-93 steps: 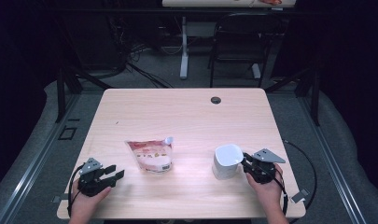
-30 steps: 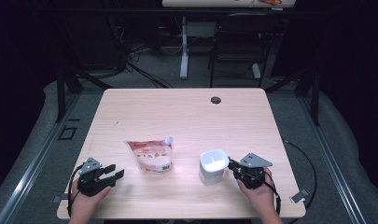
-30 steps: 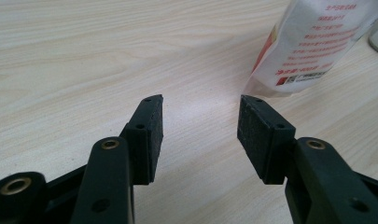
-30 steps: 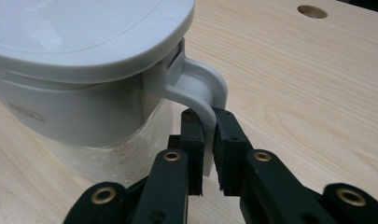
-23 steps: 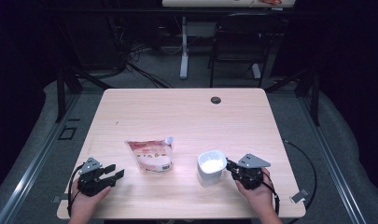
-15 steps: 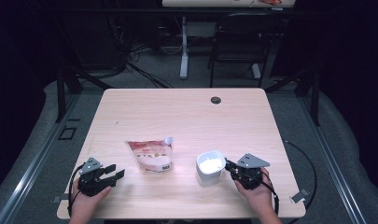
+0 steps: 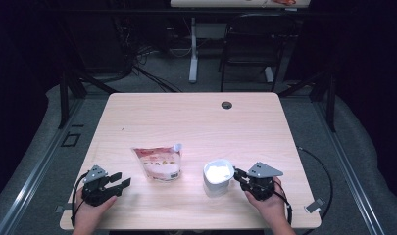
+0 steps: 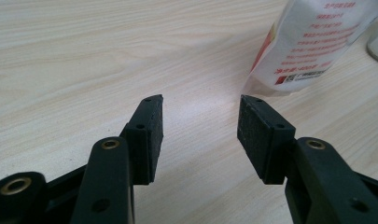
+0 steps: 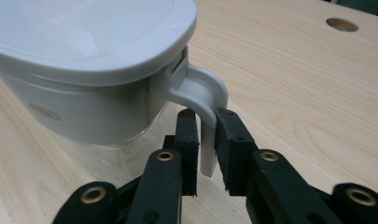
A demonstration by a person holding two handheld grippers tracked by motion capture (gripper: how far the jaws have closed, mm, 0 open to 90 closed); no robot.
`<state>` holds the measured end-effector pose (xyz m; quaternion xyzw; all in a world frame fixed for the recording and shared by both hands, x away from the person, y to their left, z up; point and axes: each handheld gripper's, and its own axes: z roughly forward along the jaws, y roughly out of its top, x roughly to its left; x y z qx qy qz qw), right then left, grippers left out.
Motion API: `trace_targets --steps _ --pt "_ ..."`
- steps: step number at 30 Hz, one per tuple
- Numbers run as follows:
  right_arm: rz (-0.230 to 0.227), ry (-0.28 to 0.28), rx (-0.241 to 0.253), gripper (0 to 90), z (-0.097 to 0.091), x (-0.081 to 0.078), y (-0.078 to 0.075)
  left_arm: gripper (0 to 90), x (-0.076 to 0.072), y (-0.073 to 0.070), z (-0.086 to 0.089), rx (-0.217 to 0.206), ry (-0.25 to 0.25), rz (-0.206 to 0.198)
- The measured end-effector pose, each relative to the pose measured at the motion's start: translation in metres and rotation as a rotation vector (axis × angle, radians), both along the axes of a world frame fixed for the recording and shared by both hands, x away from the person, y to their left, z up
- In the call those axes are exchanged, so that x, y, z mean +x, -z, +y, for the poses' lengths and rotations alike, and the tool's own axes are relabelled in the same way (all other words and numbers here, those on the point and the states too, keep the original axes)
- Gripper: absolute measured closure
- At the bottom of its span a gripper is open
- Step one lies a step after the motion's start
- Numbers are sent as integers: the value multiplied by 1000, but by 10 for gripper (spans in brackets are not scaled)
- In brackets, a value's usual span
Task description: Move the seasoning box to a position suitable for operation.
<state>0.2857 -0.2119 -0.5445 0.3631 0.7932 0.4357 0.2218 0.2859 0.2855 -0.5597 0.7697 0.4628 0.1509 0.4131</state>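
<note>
Wooden table point(image 7: 196, 122), upright lidded cup point(image 7: 218, 176), handle point(image 9: 203, 95) toward right claw point(image 9: 206, 123).

The high view looks forward and down over the whole wooden table point(image 7: 196, 122). Each gripper view sits low and close along its own jaws. The left gripper view and high view share the pouch point(image 8: 312, 42); its edge perhaps catches the white lidded cup point(image 9: 84, 60).
</note>
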Motion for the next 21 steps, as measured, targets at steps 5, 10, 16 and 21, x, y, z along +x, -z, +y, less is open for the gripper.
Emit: trace_targets --steps 5,10,16,21 --pt "7 -6 34 748 -7 -9 -8 509 -1 0 1 -7 -11 -4" --pt "-17 18 46 766 -10 -15 -17 514 -1 -1 0 -5 -4 -5" --pt "-25 45 58 816 -10 -15 -22 527 -3 -3 -3 -5 9 -9" --pt "-17 79 72 863 -12 -12 -30 571 -10 -9 -5 -21 20 -26"
